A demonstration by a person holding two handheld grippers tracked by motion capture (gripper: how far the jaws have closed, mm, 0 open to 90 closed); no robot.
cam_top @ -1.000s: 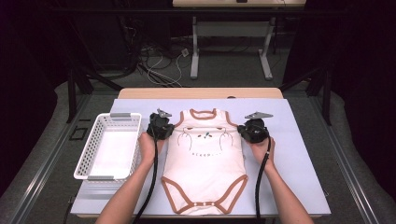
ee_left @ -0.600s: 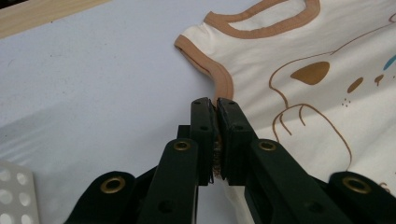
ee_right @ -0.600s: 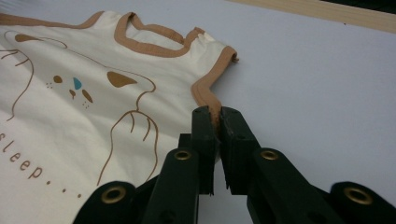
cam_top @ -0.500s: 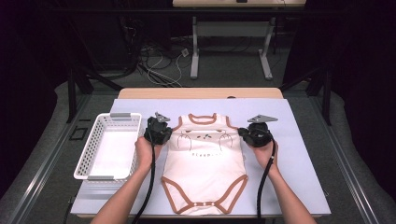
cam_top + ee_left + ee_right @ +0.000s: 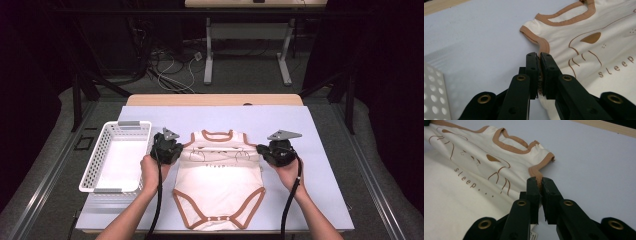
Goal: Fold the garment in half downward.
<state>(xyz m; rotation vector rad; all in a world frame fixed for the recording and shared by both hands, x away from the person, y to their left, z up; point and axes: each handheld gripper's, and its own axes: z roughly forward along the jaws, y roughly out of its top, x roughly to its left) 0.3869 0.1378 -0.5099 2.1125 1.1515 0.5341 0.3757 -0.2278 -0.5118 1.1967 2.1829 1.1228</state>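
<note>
Near edge of the table [image 5: 320, 210]: two forearms come in from below, cables trailing back. Baby bodysuit [image 5: 220, 185], cream with brown binding, lies flat on the pale sheet [image 5: 310, 130]; its snap crotch end sits nearest the person, close to the sheet's near edge, its neck end farther off. Left hand-held gripper [image 5: 176, 149] is clamped on the bodysuit's left armhole binding; in the left gripper view [image 5: 539, 56] the brown edge is pinched between the closed jaws. Right hand-held gripper [image 5: 261, 149] is likewise closed on the right armhole binding; in the right gripper view [image 5: 539, 180] the brown trim rises between the jaws, with the shoulder strap just beyond. Chest part is drawn taut between the two grips, printed face and the word "sleep" showing. White perforated basket [image 5: 97, 165] stands just left of the left hand, apart from the garment. Bare sheet to the right of the right hand and beyond the neckline up to the far wooden table edge. Past the table: dark floor, cables, and another table's legs [image 5: 285, 60].
</note>
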